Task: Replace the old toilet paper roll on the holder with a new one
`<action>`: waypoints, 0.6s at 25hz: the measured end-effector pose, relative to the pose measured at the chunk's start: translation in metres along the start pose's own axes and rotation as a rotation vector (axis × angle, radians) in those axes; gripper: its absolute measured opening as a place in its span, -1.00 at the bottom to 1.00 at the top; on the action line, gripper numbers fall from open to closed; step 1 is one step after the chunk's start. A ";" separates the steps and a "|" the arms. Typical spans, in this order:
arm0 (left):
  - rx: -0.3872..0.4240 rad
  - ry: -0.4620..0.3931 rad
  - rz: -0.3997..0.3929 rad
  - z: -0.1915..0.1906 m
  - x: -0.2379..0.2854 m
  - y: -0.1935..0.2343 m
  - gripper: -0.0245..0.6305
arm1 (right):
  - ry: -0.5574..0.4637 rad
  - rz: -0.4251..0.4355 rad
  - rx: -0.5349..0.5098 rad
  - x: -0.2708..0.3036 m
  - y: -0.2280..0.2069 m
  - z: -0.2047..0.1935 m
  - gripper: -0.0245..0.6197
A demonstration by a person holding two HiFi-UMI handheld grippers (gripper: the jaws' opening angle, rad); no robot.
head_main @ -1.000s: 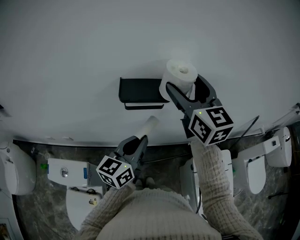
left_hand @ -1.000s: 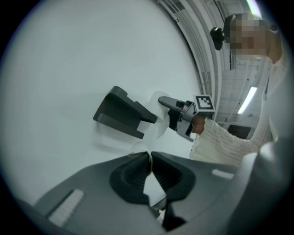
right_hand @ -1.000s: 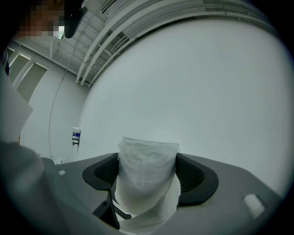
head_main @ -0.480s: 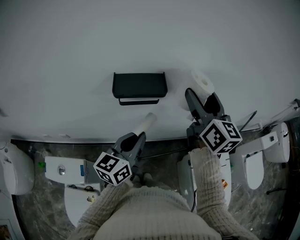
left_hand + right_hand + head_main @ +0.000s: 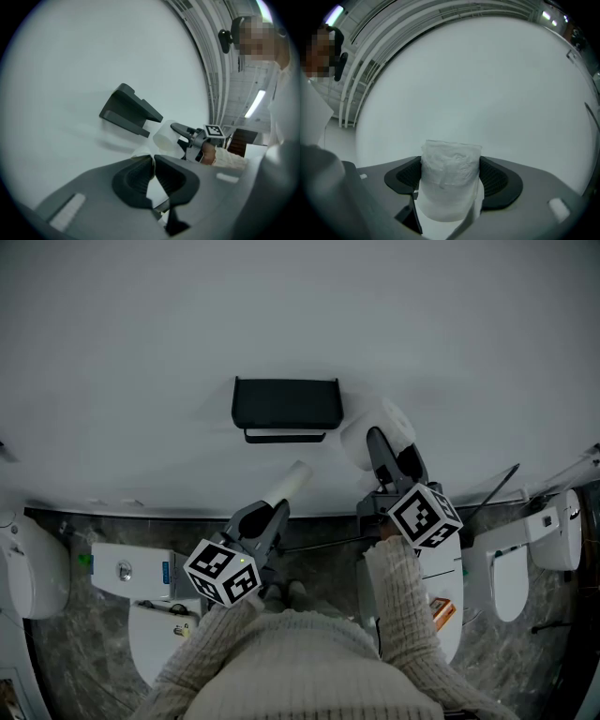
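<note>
My right gripper (image 5: 450, 168) has its jaws spread wide around the new roll (image 5: 450, 187), and the dark ribbed pads (image 5: 493, 177) press on its two sides. The roll is a fat white cylinder. Its upper part looks crinkled, like soft paper or a thin film; I cannot tell which. In the head view this roll is just to the right of the holder (image 5: 286, 403), close to the wall (image 5: 141, 352) and not touching the holder.

My left gripper (image 5: 153, 158) has its jaws almost together on the tube (image 5: 292, 480), a thin pale cardboard cylinder. In the left gripper view only a narrow pale strip of it shows between the curved black pads. In the head view the tube sticks out past the jaw tips and points up toward the holder, with a gap between them.

The holder is a black, matte, box-like shelf fixed on the smooth white wall, with a thin dark bar (image 5: 284, 436) under it.

Both grippers come out of cream knitted sleeves (image 5: 403, 601). Lower down, the floor (image 5: 66, 652) is dark with a marbled pattern, and a glossy white toilet (image 5: 33, 573) stands at the left edge.
</note>
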State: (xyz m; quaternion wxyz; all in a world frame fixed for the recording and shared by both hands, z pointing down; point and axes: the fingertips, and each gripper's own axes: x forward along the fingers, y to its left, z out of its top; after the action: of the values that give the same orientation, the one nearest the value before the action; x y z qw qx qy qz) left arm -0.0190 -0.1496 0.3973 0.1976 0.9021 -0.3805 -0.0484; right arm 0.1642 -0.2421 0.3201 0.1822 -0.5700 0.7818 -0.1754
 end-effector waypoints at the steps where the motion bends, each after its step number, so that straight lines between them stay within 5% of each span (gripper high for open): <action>1: -0.002 -0.002 0.004 0.000 -0.001 0.001 -0.88 | -0.012 -0.005 0.037 0.001 -0.002 -0.003 0.27; 15: -0.005 -0.032 0.039 0.009 -0.012 0.010 -0.88 | -0.111 0.021 0.592 0.019 -0.001 -0.039 0.25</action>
State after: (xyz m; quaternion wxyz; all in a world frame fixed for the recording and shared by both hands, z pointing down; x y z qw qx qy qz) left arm -0.0363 -0.1503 0.3917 0.1944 0.8932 -0.4009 -0.0601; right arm 0.1406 -0.2582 0.3525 0.3848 -0.4927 0.6914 -0.3621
